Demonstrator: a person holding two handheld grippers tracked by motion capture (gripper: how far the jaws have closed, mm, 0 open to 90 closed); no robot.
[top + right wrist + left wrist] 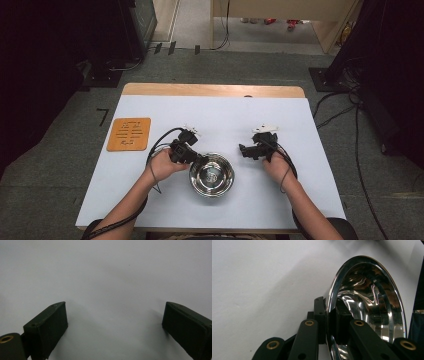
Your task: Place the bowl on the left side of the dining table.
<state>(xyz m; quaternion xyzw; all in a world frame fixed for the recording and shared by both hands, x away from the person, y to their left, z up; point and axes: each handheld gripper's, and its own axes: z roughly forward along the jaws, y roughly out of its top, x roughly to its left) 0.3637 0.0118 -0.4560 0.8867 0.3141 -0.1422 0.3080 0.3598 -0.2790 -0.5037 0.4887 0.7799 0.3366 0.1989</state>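
Steel bowl (212, 175) sits on the white table (300, 200), near my edge of it, and everything else is arranged around it. My left gripper (328, 315) has the bowl's rim pinched, one jaw outside the wall and one inside, I guess so I can drag or lift it without it sliding. My right gripper (114, 320) hovers just right of the bowl with jaws spread wide over bare table, holding nothing, probably on standby. Orange mat (129, 134) lies well left of the bowl, maybe where it's headed.
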